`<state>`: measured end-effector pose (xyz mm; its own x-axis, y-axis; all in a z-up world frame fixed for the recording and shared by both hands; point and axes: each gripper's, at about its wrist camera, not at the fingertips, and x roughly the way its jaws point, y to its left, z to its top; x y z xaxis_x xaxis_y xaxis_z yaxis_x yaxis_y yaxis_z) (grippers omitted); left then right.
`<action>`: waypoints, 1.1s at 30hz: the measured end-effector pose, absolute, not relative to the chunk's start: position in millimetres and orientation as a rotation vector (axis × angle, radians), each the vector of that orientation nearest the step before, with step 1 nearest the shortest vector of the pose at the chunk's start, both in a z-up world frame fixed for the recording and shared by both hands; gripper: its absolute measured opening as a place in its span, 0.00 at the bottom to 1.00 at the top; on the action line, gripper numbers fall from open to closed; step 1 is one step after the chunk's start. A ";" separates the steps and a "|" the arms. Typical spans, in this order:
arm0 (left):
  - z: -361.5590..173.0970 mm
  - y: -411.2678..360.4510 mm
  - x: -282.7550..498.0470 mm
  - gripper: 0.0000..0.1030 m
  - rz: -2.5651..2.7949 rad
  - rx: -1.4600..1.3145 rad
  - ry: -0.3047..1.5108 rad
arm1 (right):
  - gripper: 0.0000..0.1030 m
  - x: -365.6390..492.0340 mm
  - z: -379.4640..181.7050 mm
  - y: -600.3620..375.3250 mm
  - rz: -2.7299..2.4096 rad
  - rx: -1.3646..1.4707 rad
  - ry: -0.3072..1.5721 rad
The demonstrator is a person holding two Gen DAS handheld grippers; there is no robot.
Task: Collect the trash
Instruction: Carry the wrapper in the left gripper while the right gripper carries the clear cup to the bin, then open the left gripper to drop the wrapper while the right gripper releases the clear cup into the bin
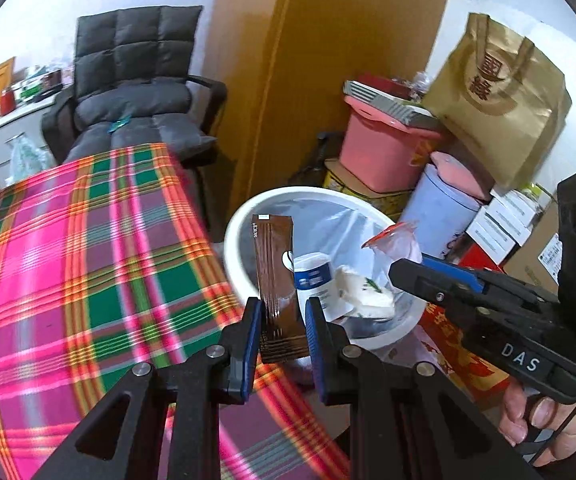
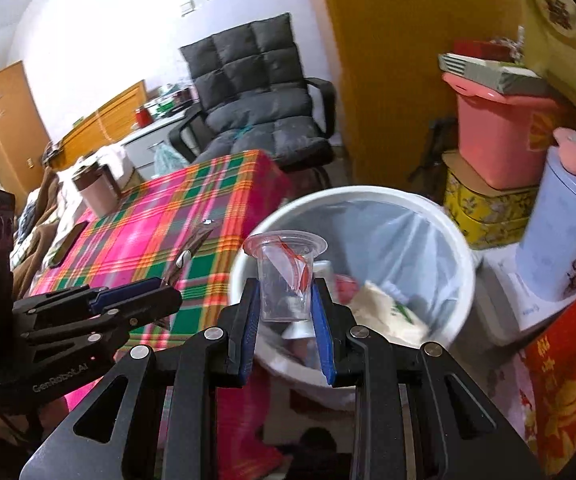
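**A:** Trash first: what does each pair of tongs have?

**B:** A brown sachet [image 1: 275,280] stands upright between the blue pads of the left gripper [image 1: 280,330], low in the centre of the left wrist view. The jaws are narrow and pinch its lower part; its top rises above the fingertips, in front of the white bin [image 1: 235,240].

**A:** And the other side?

**B:** A clear plastic cup [image 2: 285,280] with a red-edged, peeled film inside sits upright in the right gripper [image 2: 284,308], centre of the right wrist view. The pads press its walls near the base, so the jaws are narrowed onto it; the rim stands above the fingertips.

**A:** Where is the bin relative to them?

**B:** Just beyond both. In the right view the bin's white rim [image 2: 351,194] curves behind and to the right of the cup, with a clear liner inside and crumpled paper and wrappers at the bottom. In the left view a white tub [image 1: 315,276] and a crumpled wad [image 1: 363,292] lie in the bin right of the sachet.

**A:** Surroundings?

**B:** A plaid tablecloth [image 1: 68,248] fills the left of the left view; a dark padded chair [image 1: 136,80] is upper left. A pink box [image 1: 383,152] and a gold paper bag [image 1: 499,104] sit upper right. A hand [image 1: 543,420] grips the other tool's handle at lower right.
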<state>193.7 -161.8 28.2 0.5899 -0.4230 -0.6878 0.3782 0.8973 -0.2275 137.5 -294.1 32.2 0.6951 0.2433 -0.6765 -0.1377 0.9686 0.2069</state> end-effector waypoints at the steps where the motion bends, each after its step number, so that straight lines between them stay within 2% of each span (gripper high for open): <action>1: 27.2 -165.2 195.6 0.22 -0.475 -0.057 0.818 | 0.28 138.8 30.9 -297.8 0.203 0.149 0.777; 25: -6.7 -199.2 264.4 0.22 -0.526 -0.069 0.879 | 0.29 173.1 -2.3 -327.8 0.144 0.187 0.880; 29: -9.8 -196.5 267.7 0.23 -0.521 -0.079 0.888 | 0.37 174.3 -1.7 -326.4 0.157 0.179 0.872; 33: -7.8 -193.5 264.8 0.23 -0.521 -0.087 0.882 | 0.37 172.7 -0.4 -326.6 0.155 0.177 0.864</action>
<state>264.8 -193.5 -7.8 0.5198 -0.4690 -0.7141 0.3984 0.8725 -0.2830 172.7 -326.6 -0.4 0.6398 0.2067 -0.7402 -0.0635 0.9741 0.2171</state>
